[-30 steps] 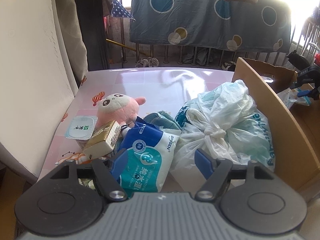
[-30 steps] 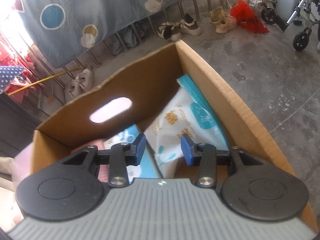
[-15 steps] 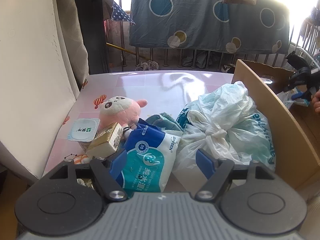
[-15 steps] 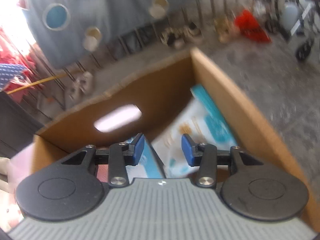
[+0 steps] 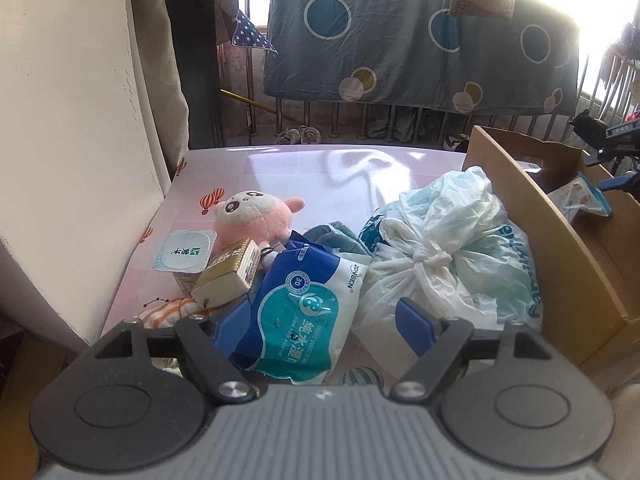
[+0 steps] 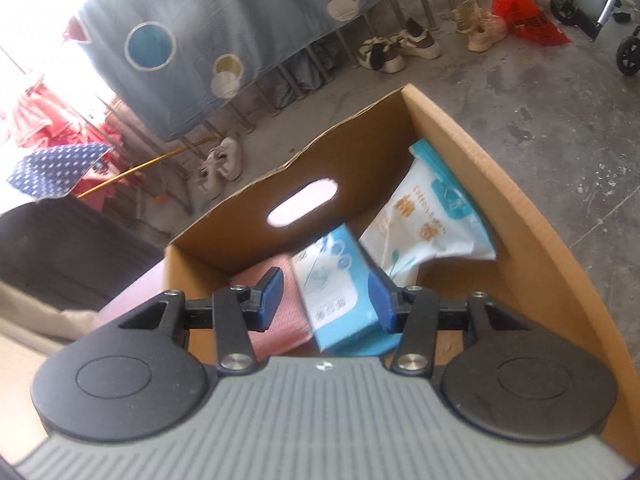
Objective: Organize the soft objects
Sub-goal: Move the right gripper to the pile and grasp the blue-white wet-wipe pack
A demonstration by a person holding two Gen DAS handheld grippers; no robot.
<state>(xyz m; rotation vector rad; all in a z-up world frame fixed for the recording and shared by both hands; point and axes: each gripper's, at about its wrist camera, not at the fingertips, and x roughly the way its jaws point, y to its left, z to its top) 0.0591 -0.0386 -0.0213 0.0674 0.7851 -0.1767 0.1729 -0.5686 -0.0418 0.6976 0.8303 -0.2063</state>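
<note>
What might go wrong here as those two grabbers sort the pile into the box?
The left gripper hangs open over the blue wipes pack; closing may snag the knotted plastic bag beside it. The small carton leans on the yogurt cup and may topple. The cardboard box is filling up.

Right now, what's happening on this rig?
A person is sorting soft goods into a cardboard box. The right tool hangs open over the box, above a light blue tissue pack lying inside beside a pink cloth and a white wipes pack. The left tool is open over the table pile, jaws either side of a blue wet-wipes pack, next to a knotted plastic bag and a pink plush.
</note>
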